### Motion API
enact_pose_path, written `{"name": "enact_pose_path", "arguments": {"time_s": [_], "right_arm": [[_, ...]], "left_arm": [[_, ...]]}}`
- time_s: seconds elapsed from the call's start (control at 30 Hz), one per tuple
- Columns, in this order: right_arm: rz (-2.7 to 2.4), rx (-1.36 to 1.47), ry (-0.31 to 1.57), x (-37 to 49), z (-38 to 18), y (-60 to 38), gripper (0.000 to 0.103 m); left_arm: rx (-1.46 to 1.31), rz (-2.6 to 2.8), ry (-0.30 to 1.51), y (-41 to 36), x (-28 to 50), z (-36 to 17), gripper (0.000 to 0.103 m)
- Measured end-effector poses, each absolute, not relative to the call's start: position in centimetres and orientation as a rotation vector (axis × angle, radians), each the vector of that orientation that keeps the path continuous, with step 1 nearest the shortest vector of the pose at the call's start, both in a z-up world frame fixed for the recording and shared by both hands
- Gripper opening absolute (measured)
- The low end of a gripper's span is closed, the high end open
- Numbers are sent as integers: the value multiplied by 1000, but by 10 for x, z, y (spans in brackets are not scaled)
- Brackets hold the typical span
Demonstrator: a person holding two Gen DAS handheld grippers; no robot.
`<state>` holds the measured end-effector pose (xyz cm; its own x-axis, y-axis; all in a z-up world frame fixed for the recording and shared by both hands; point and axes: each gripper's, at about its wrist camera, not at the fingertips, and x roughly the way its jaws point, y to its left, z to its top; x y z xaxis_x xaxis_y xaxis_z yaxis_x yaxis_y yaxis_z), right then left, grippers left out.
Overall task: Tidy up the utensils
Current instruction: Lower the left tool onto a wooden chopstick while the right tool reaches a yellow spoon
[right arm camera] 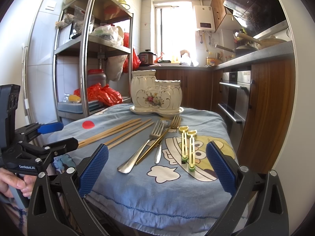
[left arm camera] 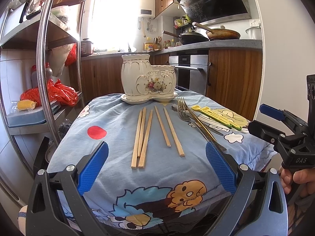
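Both sets of jaws stand spread wide and hold nothing: the left gripper hangs over the near edge of the blue cloth, lined up with the wooden chopsticks, and the right gripper faces the forks and the yellow plastic pieces. The utensils lie flat in loose groups by kind, handles toward the person, probably so each gripper can pinch an end. Beyond them the white ceramic holder stands upright on its saucer at the far edge, mouths open and apparently empty, so sorting looks not yet begun.
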<state>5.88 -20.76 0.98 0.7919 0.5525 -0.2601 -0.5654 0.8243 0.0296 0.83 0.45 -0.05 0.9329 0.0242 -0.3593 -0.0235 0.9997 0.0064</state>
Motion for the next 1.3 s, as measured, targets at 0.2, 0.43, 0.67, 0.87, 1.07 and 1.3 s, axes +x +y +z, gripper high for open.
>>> {"name": "enact_pose_path", "arguments": {"time_s": [0.2,0.43,0.67,0.87,1.07,1.3], "right_arm": [[601,-48,265,59,9,-208,98],[618,-20,285,62,15,-207,98],[612,55,363,85,23,-211,98],[602,85,420,103,24,-218,97],[604,82,427,104,24,-217,97],[614,81,448,107,23,-214,97]], "left_arm": [[-1,27,372,6,11,0,98],[-1,19,389,18,23,11,97],[4,8,478,33,59,25,67],[1,5,622,53,107,23,41],[-44,-72,780,66,147,10,23],[-7,-91,851,64,161,1,20]]}}
